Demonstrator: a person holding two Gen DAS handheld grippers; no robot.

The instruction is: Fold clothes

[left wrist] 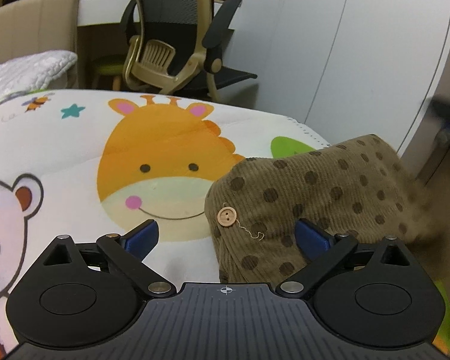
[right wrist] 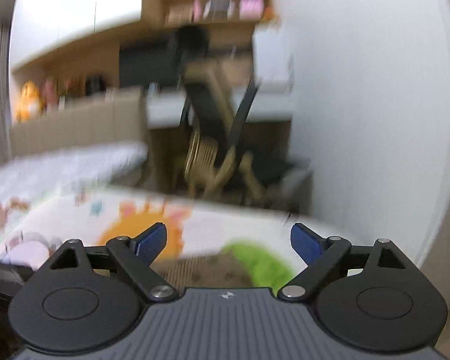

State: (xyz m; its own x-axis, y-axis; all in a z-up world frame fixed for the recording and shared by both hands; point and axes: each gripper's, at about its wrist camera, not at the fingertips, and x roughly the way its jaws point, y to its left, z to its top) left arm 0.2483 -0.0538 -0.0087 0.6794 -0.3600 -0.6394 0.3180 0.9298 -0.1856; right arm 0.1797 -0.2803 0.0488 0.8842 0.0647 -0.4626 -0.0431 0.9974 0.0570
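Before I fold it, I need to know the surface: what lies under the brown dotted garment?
The brown dotted garment lies on a cartoon-print quilt; the quilt's giraffe and green patch show beside it. Whatever is directly beneath is covered.

Left gripper (left wrist: 226, 237): matte black housing with two round raised discs at 8 and 4 o'clock, joined by a dark grey ribbed plate bearing a small white crosshair mark at its top edge. Black link arms, pinned with silver round-headed screws, angle out to blue fingers (left wrist: 142, 237) with finely ribbed faces. Right gripper (right wrist: 226, 241): the same build, with black discs, grey ribbed plate with a white mark, silver screws and blue ribbed fingers (right wrist: 151, 241) at 10 and 2 o'clock.
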